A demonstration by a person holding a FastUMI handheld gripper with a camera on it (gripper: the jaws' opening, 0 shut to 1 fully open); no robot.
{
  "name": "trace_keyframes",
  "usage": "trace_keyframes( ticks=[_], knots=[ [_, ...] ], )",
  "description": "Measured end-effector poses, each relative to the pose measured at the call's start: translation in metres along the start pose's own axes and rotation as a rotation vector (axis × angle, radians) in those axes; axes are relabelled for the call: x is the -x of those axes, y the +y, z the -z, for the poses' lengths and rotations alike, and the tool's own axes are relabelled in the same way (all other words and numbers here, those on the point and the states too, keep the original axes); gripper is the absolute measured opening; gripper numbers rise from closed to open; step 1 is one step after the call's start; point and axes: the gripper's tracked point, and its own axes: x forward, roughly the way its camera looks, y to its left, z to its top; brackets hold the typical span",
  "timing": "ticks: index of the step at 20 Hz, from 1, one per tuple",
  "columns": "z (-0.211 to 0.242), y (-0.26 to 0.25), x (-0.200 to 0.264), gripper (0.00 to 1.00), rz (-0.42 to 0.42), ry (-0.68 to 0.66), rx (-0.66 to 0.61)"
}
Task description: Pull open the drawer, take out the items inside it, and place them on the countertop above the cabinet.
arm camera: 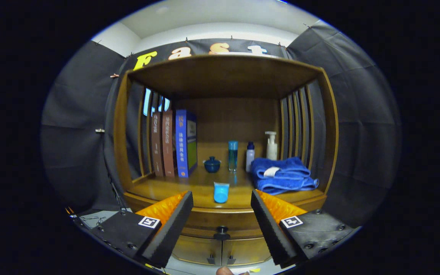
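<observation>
I hold the gripper [222, 214] level, facing the cabinet [224, 225] head-on, jaws spread wide with nothing between them. The drawer [222, 220] sits shut between the fingers, its knob [222, 230] at 6 o'clock from the blue tube [221, 192] lying on the countertop [189, 189]. A folded towel [283, 175] rests at 2 o'clock from the tube.

Countertop [159, 189] w/ books [174, 143], towel [281, 173], bottles [233, 154]
</observation>
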Motion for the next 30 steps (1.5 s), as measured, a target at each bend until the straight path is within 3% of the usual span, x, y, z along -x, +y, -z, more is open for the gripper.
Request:
trace_keyframes(
  ticks=[8,14,19,25,30],
  knots=[
    [-0.105,0.016,0.070,0.99,-0.042,-0.084,-0.130],
    [-0.164,0.006,0.124,0.99,0.005,-0.164,-0.114],
    [-0.209,0.026,0.167,0.99,-0.019,-0.194,-0.141],
    [-0.222,0.052,0.200,0.99,-0.075,-0.192,-0.132],
    [-0.224,0.040,0.204,0.99,-0.054,-0.199,-0.134]
  ],
)
